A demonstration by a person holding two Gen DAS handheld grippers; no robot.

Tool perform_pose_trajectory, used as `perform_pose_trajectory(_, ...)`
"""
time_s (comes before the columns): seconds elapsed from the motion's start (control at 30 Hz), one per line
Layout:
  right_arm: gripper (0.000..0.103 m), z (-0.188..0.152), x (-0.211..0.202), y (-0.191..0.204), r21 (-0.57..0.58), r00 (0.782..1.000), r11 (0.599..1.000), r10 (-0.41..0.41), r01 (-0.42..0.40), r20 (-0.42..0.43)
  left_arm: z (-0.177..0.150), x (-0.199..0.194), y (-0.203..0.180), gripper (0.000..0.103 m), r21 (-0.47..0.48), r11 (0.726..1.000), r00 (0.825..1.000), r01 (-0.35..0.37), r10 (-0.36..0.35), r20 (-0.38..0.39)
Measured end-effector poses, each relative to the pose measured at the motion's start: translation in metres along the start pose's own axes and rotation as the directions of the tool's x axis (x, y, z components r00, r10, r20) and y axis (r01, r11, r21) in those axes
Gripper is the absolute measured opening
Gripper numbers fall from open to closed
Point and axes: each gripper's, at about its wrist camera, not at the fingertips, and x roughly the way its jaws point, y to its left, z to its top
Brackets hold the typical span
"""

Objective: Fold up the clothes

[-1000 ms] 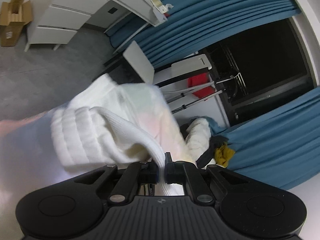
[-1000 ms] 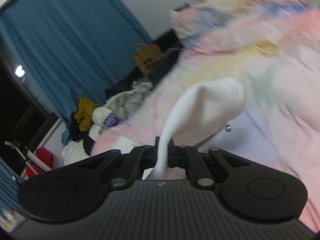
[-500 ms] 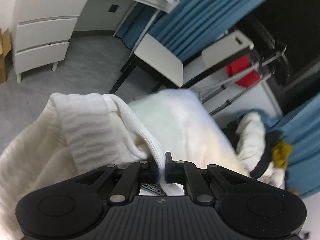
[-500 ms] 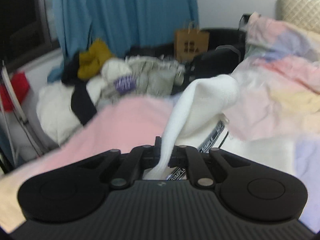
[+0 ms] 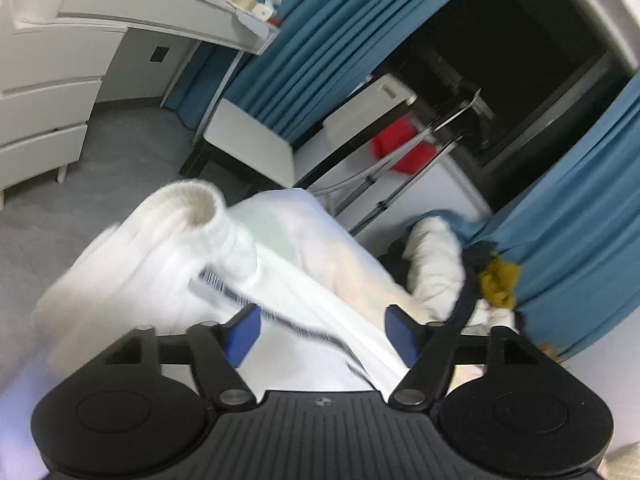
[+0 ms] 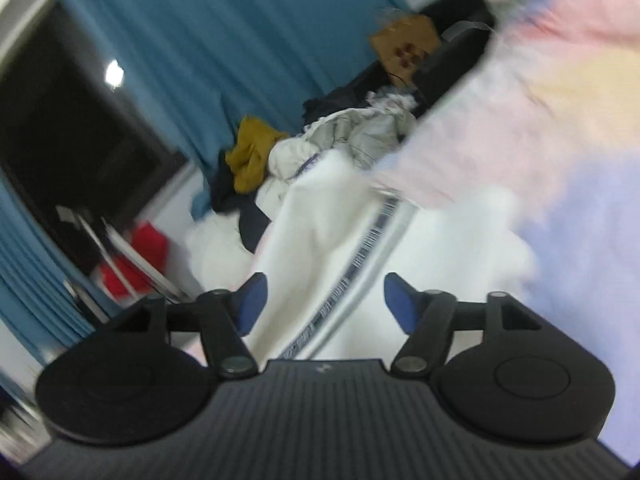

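Right now both tools are letting go. The left gripper (image 5: 322,330) has its jaws opening, blue pads (image 5: 242,332) well apart, and the white garment (image 5: 224,272) lies between and beyond them without being pinched. Its ribbed cuff (image 5: 192,208) curls up at the far left, and a dark printed band (image 5: 256,308) runs across the cloth just ahead of the pads. The right gripper (image 6: 324,300) is likewise opening, with the same white garment (image 6: 320,240) and its band (image 6: 368,248) passing loosely between the fingers.

Room to move is mixed. To the far left there is bare grey floor (image 5: 132,152), then a white drawer unit (image 5: 44,92) under a desk top (image 5: 160,8). A white chair (image 5: 256,148) stands just past the garment's far edge, beside the blue curtains (image 5: 320,52). To the right the pastel bedding (image 6: 560,120) crowds in close, its edge overlapping the garment.

Farther off, a heap of clothes (image 6: 320,148) with a mustard piece (image 6: 252,156) sits against the curtain. A brown paper bag (image 6: 404,48) stands behind; its contents can't be seen.
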Motion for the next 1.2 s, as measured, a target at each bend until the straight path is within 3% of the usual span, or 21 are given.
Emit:
perform_pose_trajectory(0.1, 0.069, -0.004, -0.03, -0.042, 0.166, 0.999, 0.986, -0.016, 0.02, -0.03, -0.034, -0.041, 0.026, 0.083, -0.159, 0.987, 1.0, 0.01, -0.008, 0.012)
perform_pose_trajectory(0.17, 0.069, -0.009, -0.034, -0.066, 0.25, 0.995, 0.967, -0.03, 0.053, -0.096, -0.052, -0.053, 0.048, 0.083, -0.311, 0.95, 0.999, 0.026, -0.034, -0.019)
perform_pose_trajectory(0.23, 0.069, -0.014, -0.032, -0.081, 0.299, 0.987, 0.953, 0.001, 0.047, -0.159, -0.063, -0.054, 0.066, 0.084, -0.444, 0.894, 0.995, 0.059, -0.09, -0.049)
perform_pose_trajectory(0.37, 0.068, -0.021, -0.018, -0.095, 0.346, 0.981, 0.938, 0.065, 0.003, -0.185, -0.074, -0.028, 0.081, 0.088, -0.538, 0.843, 0.988, 0.031, -0.106, -0.11)
perform_pose_trajectory(0.47, 0.069, -0.023, 0.002, -0.1, 0.361, 0.977, 0.933, 0.076, 0.002, -0.2, -0.079, 0.001, 0.092, 0.087, -0.582, 0.813, 0.991, -0.009, -0.071, -0.115)
perform_pose_trajectory(0.63, 0.069, -0.019, 0.032, -0.1, 0.352, 0.986, 0.936, 0.069, -0.012, -0.149, -0.07, 0.038, 0.093, 0.087, -0.538, 0.843, 0.995, 0.022, -0.073, -0.073)
perform_pose_trajectory(0.7, 0.068, -0.015, 0.039, -0.096, 0.312, 0.992, 0.95, 0.048, -0.008, -0.121, -0.065, 0.049, 0.09, 0.082, -0.508, 0.861, 0.997, 0.028, -0.062, -0.051)
perform_pose_trajectory(0.73, 0.065, -0.015, 0.041, -0.095, 0.286, 0.993, 0.958, 0.035, -0.002, -0.113, -0.063, 0.053, 0.089, 0.072, -0.493, 0.87, 0.998, 0.012, -0.042, -0.051)
perform_pose_trajectory(0.83, 0.032, -0.014, 0.046, -0.09, 0.2, 0.995, 0.979, -0.013, 0.033, -0.098, -0.056, 0.064, 0.088, 0.035, -0.445, 0.895, 0.999, -0.022, 0.001, -0.049)
perform_pose_trajectory(0.87, 0.023, -0.016, 0.043, -0.087, 0.186, 0.996, 0.982, -0.024, 0.04, -0.089, -0.054, 0.065, 0.09, 0.028, -0.439, 0.898, 0.999, -0.019, -0.001, -0.045)
perform_pose_trajectory(0.93, 0.017, -0.016, 0.035, -0.082, 0.174, 0.997, 0.984, -0.038, 0.049, -0.064, -0.051, 0.061, 0.091, 0.021, -0.442, 0.897, 0.999, -0.012, -0.005, -0.037)
perform_pose_trajectory(1.1, 0.012, -0.014, -0.003, -0.07, 0.139, 0.998, 0.988, -0.06, 0.062, -0.018, -0.043, 0.029, 0.079, 0.017, -0.388, 0.922, 0.999, 0.011, 0.003, 0.036)
perform_pose_trajectory(1.2, 0.012, -0.015, -0.032, -0.075, 0.151, 0.996, 0.985, -0.084, 0.087, -0.027, -0.054, -0.002, 0.079, 0.016, -0.418, 0.908, 0.999, 0.033, -0.014, 0.047)
